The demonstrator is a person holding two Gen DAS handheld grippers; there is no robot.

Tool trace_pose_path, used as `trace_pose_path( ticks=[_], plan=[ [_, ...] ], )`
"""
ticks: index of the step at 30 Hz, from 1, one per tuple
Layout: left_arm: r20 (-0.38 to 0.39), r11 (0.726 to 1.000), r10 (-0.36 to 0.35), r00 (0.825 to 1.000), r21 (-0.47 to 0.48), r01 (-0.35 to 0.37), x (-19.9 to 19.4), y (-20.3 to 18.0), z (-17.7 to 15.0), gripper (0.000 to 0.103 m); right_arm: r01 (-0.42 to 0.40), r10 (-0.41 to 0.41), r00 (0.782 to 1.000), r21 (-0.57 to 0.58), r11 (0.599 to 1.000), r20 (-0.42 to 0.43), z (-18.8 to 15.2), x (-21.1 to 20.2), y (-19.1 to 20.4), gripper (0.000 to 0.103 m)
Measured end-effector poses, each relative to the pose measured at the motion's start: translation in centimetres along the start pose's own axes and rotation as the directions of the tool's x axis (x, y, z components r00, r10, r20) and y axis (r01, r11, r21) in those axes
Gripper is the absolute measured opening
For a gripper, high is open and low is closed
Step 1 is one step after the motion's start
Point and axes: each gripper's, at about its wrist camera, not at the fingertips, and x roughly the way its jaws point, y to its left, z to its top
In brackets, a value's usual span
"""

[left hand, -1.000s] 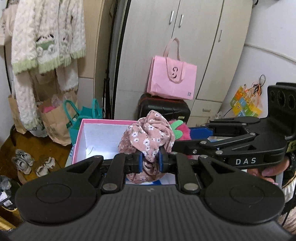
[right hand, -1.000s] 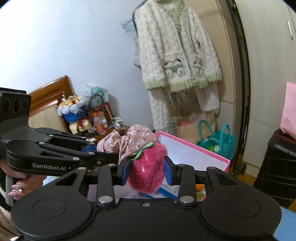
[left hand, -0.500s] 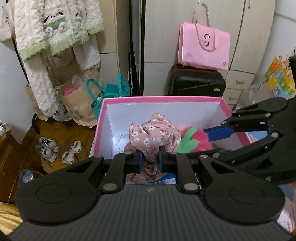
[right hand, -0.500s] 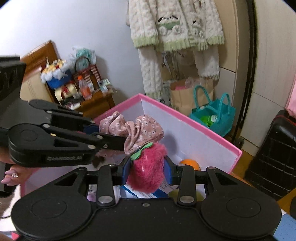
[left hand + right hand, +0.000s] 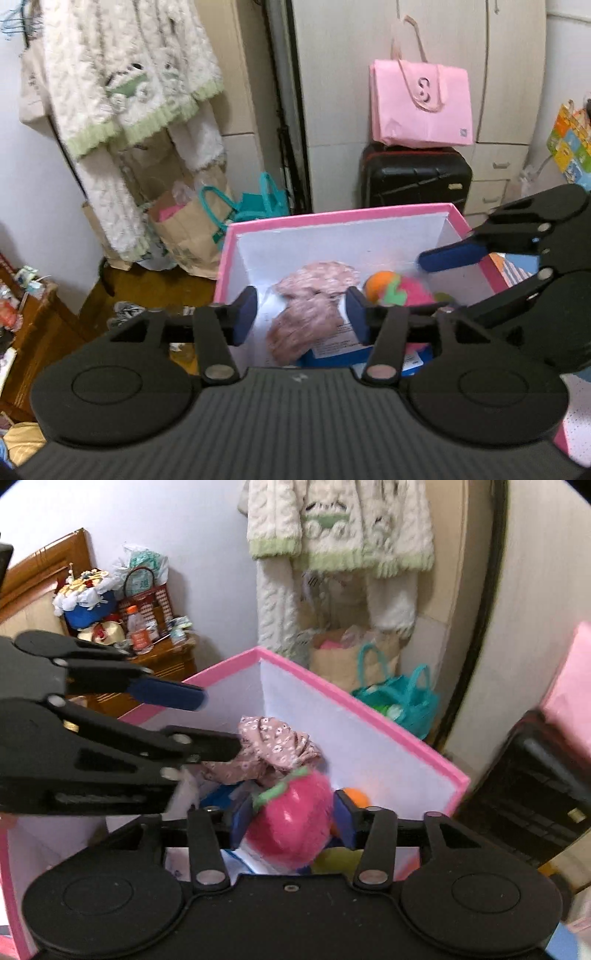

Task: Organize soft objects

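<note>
The box sits centre frame in the left wrist view. Inside it, the cloth lies left of the plush toy. Behind the box, upper right, a bag rests on a suitcase. A cardigan hangs upper left.

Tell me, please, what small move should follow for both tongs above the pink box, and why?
Probably lift both tongs clear of the pink box. The left tongs have just been opening, and the floral cloth lies loose inside; the right tongs have just opened too, with the plush strawberry dropping between them.
</note>
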Motion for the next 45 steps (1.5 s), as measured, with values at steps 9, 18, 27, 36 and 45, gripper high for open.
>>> trace_pose_path(
  ticks=[9, 18, 27, 36, 45],
  plan=[
    [0.01, 0.996, -0.082, 0.997, -0.043, 0.082, -4.8, 0.3, -1.1, 0.074, 0.034, -0.038, 0.993, 0.035, 0.999, 0.115, -1.6, -5.3, 1.0, 0.056],
    [-0.041, 0.976, -0.204, 0.978, -0.09, 0.199, -9.1, -0.2, -2.4, 0.09, 0.117, -0.122, 0.984, 0.045, 0.992, 0.128, -5.1, -10.9, 4.2, 0.059],
    [-0.008, 0.99, -0.109, 0.994, -0.091, 0.108, -13.4, -1.3, -4.1, 0.096, 0.174, -0.191, 0.968, 0.11, 0.979, 0.165, -8.0, -16.6, 5.9, 0.076],
    [0.076, 1.0, -0.031, 0.997, 0.001, 0.031, -17.8, -3.8, -7.0, 0.097, 0.243, -0.28, 0.945, 0.208, 0.947, 0.167, -11.8, -20.5, 7.2, 0.099],
    [0.122, 0.999, 0.002, 0.993, -0.037, 0.002, -19.0, -5.7, -10.2, 0.097, 0.366, -0.432, 0.891, 0.341, 0.866, 0.14, -14.9, -23.0, 8.8, 0.102]
  ],
)
